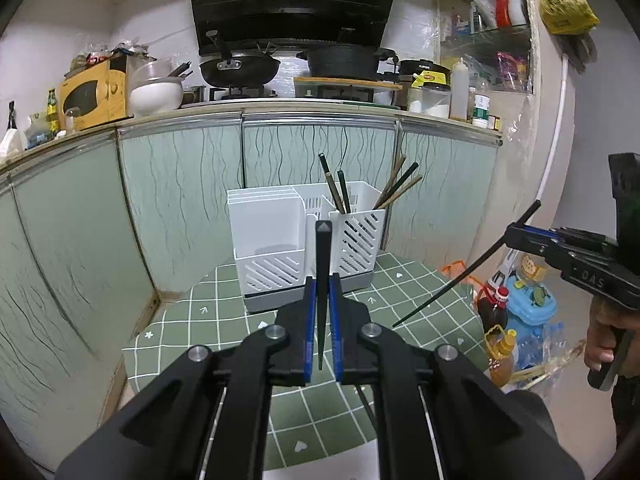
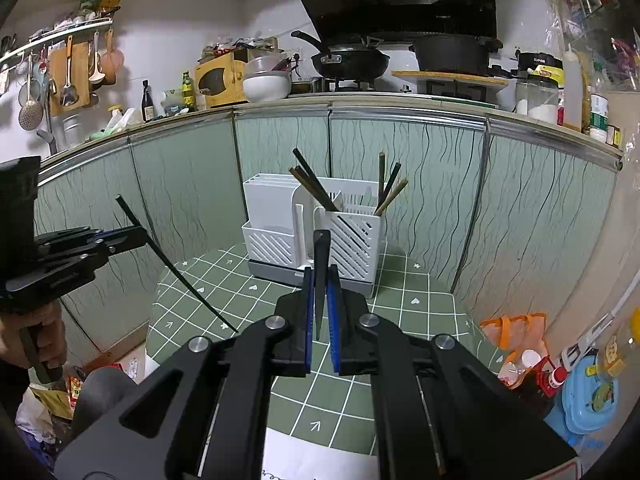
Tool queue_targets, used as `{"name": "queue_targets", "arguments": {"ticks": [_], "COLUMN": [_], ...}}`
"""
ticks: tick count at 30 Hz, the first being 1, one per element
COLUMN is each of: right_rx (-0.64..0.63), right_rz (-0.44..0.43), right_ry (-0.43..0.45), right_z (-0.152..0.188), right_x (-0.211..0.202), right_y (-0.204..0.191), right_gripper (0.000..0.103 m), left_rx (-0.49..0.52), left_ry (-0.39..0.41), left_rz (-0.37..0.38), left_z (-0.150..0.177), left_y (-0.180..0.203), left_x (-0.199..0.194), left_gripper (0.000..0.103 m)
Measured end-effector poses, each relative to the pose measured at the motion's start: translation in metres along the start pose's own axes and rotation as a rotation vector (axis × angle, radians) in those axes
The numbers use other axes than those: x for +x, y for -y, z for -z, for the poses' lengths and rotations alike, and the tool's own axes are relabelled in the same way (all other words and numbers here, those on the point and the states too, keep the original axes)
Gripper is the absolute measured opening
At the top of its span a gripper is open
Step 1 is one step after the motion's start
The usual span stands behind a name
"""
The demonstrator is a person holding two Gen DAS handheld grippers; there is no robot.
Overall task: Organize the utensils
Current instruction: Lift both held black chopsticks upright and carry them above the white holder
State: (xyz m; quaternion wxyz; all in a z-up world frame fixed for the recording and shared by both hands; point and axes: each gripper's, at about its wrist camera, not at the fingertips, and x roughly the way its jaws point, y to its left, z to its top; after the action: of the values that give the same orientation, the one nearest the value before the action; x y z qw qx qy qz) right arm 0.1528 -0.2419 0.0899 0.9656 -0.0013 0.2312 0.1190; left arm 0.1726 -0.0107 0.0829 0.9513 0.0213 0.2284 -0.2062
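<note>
While each claw pinches one black chopstick, the left claw (image 1: 322, 320) and right claw (image 2: 320, 312) hang above the green tiled surface (image 1: 224, 320), the sticks clear of it. Beyond stands a white holder (image 1: 304, 240) with other chopsticks (image 1: 340, 192) upright inside.

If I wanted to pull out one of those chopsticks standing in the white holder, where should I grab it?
Probably grab the top end of a chopstick, the part that pokes out above the rim of the white holder. Come from above and pinch it across its thin sides. The chopsticks lean against the rim with their lower ends hidden inside the compartment, so only the tops are free to reach. Lift along the lean.
</note>
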Motion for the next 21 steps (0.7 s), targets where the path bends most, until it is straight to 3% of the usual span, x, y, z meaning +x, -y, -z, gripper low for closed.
{"name": "queue_targets", "arguments": {"ticks": [11,21], "right_rx": [-0.019,-0.026], "right_rz": [-0.004,-0.009], "right_ry": [-0.015,-0.001], "right_z": [-0.035,-0.092], "right_x": [-0.004,0.002], "right_y": [0.012,0.024], "right_gripper": [0.006,0.006], "left_rx": [0.033,0.037], "left_ry": [0.022,0.075], "left_rz": [0.02,0.047], "left_z": [-0.045,-0.104], "left_y": [0.013,0.025], "left_x": [0.02,0.032], "left_gripper": [0.006,0.006]}}
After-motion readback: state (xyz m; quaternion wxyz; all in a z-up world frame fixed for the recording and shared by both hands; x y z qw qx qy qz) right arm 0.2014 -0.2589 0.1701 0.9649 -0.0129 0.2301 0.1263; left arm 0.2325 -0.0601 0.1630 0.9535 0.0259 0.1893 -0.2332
